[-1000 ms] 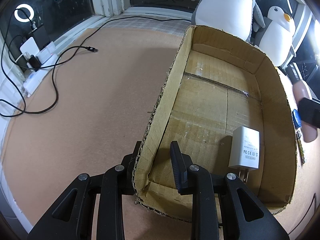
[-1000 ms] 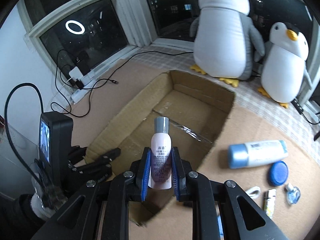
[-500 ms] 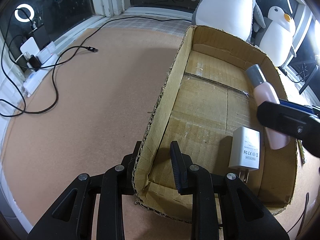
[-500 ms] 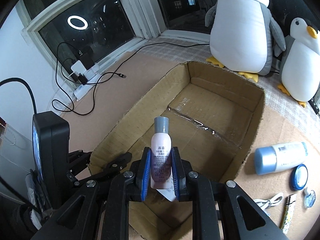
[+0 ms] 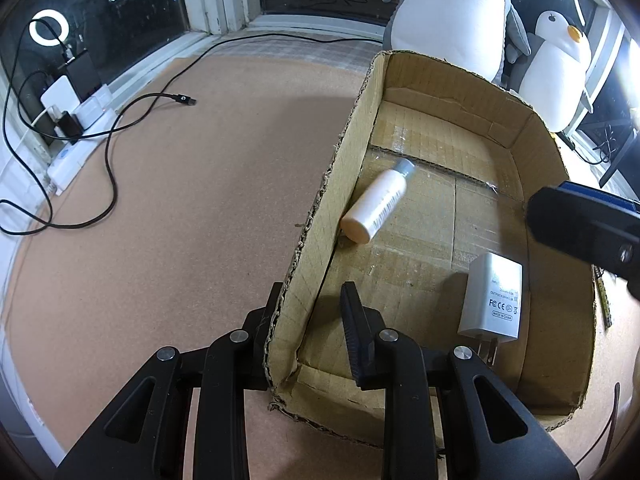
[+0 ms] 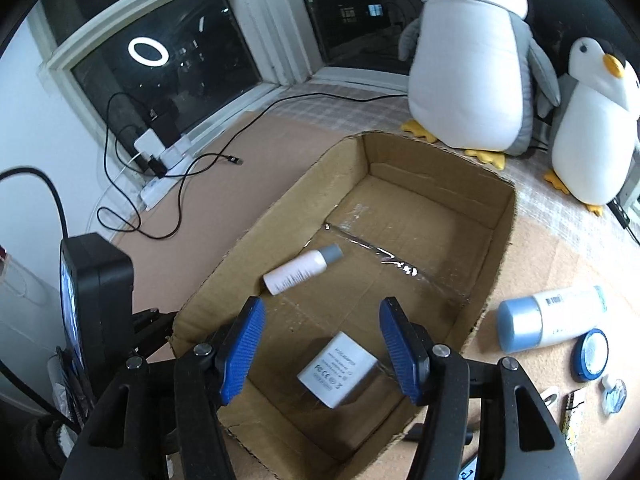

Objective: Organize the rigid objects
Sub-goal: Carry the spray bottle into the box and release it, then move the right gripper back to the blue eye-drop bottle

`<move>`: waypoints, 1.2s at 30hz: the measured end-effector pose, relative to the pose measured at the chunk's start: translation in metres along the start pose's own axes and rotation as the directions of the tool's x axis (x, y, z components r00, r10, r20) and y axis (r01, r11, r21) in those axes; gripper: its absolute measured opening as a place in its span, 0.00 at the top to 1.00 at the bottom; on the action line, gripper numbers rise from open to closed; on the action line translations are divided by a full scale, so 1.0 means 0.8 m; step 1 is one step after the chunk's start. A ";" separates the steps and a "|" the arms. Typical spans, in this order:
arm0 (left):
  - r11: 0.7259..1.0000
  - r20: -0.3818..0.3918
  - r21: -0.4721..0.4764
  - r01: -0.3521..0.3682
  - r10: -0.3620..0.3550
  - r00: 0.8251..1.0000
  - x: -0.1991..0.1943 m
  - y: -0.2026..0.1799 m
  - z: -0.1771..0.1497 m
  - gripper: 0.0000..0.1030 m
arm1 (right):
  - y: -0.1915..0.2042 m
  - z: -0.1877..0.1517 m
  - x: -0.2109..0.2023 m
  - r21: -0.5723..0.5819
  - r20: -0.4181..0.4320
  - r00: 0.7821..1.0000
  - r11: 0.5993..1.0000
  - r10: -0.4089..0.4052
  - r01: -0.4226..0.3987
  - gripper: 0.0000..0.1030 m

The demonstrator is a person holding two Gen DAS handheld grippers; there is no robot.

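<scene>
A small pink bottle with a grey cap (image 6: 302, 269) lies on its side on the floor of the open cardboard box (image 6: 502, 240), near the left wall; it also shows in the left wrist view (image 5: 378, 206). A white charger plug (image 6: 338, 368) lies in the box's near end (image 5: 492, 300). My right gripper (image 6: 322, 354) is open and empty above the box. My left gripper (image 5: 310, 322) straddles the box's left wall (image 5: 320, 236), one finger inside and one outside, closed on it.
A blue-capped white bottle (image 6: 548, 316), a blue round tin (image 6: 592, 354), a lighter (image 6: 572, 412) and small items lie right of the box. Two plush penguins (image 6: 472, 60) stand behind it. Cables and a power strip (image 5: 68, 120) lie at the far left.
My right gripper moved over the box, opened and let go of the pink bottle, which now lies on the box floor. The left gripper has not moved.
</scene>
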State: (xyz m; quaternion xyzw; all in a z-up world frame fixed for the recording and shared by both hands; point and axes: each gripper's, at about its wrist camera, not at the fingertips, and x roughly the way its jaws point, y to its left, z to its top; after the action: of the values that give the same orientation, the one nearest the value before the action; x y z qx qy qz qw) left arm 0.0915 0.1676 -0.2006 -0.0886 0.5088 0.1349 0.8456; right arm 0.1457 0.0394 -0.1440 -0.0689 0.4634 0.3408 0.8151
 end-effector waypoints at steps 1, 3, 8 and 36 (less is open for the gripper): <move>1.000 0.000 0.000 0.000 0.000 1.000 0.000 0.000 0.000 0.76 | -0.002 0.000 -0.002 0.005 0.002 1.000 1.000 -0.002 0.002 0.46; 1.000 0.000 0.000 -0.001 0.001 1.000 0.000 0.000 0.000 0.76 | -0.007 0.000 -0.005 0.010 0.007 1.000 1.000 -0.010 0.010 0.46; 1.000 -0.001 0.002 -0.004 0.004 1.000 0.000 0.000 0.000 0.76 | -0.019 -0.002 -0.015 0.013 0.014 1.000 1.000 -0.024 0.024 0.46; 1.000 -0.007 0.009 -0.026 0.027 1.000 -0.002 -0.003 -0.001 0.75 | -0.279 -0.106 -0.112 0.260 -0.062 0.950 0.914 -0.306 0.311 0.46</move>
State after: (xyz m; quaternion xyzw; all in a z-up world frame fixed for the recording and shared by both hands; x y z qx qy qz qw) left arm 0.0909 0.1649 -0.1994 -0.0788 0.5136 0.1436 0.8422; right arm 0.1935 -0.2102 -0.1650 -0.0341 0.4964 0.1419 0.8558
